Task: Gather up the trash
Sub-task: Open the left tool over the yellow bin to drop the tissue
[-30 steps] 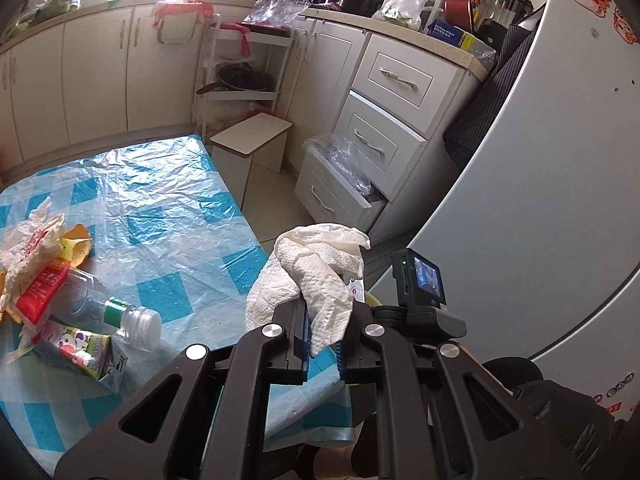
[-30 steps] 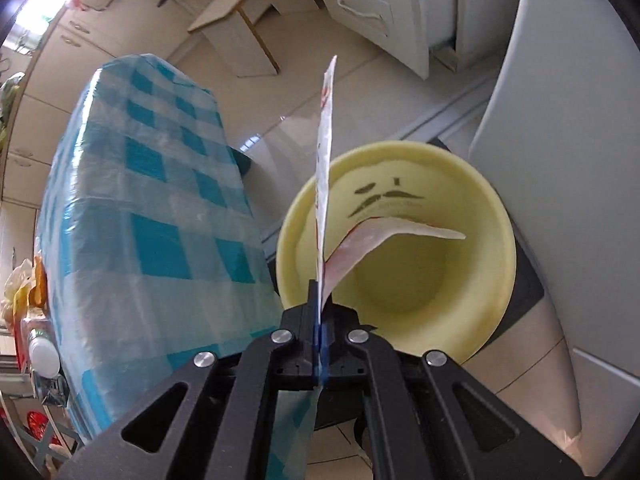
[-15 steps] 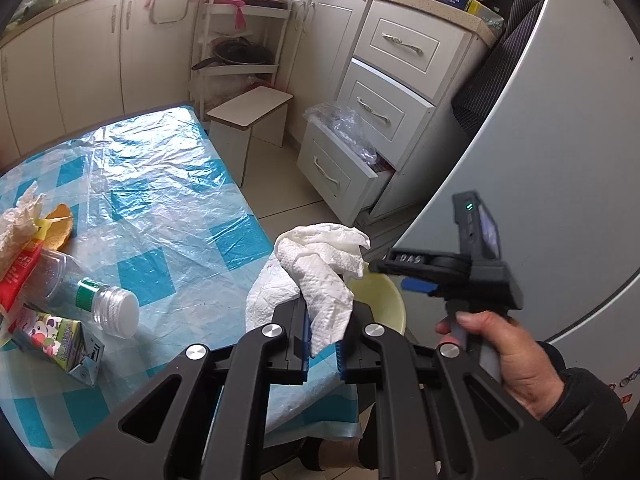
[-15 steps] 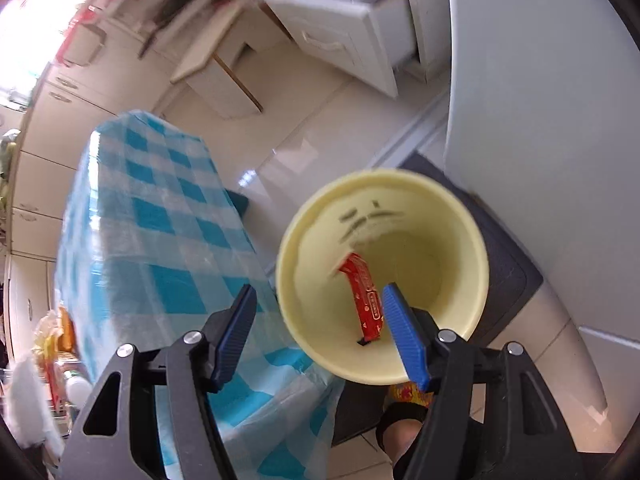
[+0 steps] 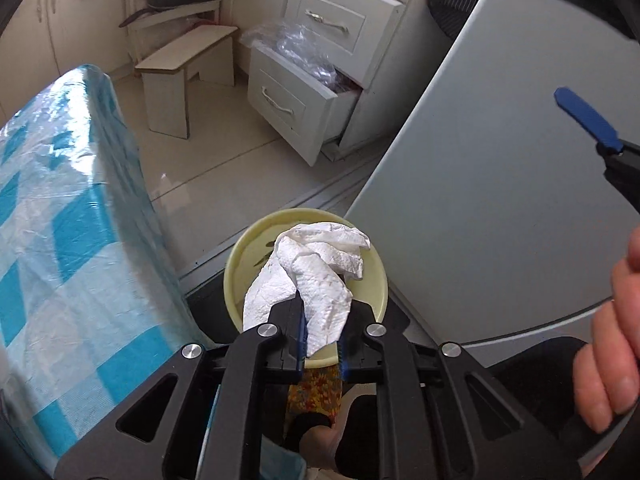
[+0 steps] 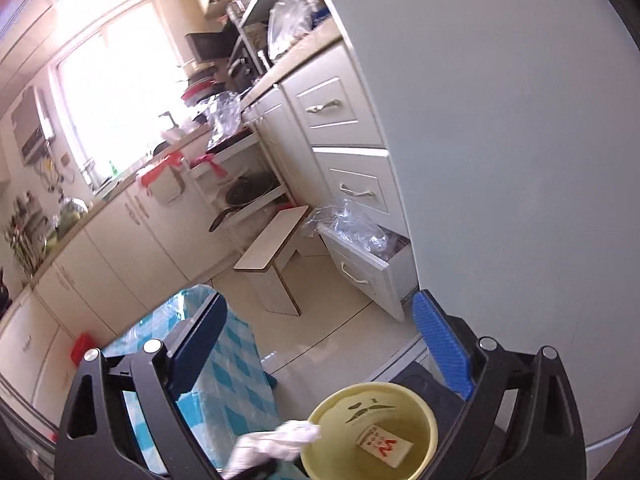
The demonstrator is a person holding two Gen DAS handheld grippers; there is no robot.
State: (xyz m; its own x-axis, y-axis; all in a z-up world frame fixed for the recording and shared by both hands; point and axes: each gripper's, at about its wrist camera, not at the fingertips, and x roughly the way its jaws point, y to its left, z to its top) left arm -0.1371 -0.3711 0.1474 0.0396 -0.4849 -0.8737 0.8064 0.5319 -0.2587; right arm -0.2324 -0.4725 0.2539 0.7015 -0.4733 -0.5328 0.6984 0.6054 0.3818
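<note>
Right now you are at the drop-off step: your left gripper [image 5: 322, 336] has its jaws clenched on a crumpled paper towel [image 5: 316, 276] and holds it above the mouth of the yellow bin [image 5: 236, 280], which stands on the floor between the worktop [image 5: 60, 240] and the grey fridge [image 5: 500, 200]. From the left wrist view the towel hangs over the bin's opening, though from the right wrist view it sits nearer the rim on the worktop side, so judge it as over the edge rather than dead centre. Your right gripper [image 6: 320, 352] has its jaws spread wide and carries nothing; a flat red-and-white wrapper [image 6: 385, 446] already lies on the bin's floor.

Next, I would nudge the towel a touch further over the opening, then let the left jaws go. The towel is soft, embossed and loosely wadded, so it is likely to fall slowly and may cling to the ribbed blue pads [image 5: 301, 340] or catch on the rim; a short shake might be needed.

The bin looks like smooth, rigid plastic, round, with a printed moustache mark inside. A glossy blue-and-white checked plastic cover, wrinkled, drapes the worktop.
</note>
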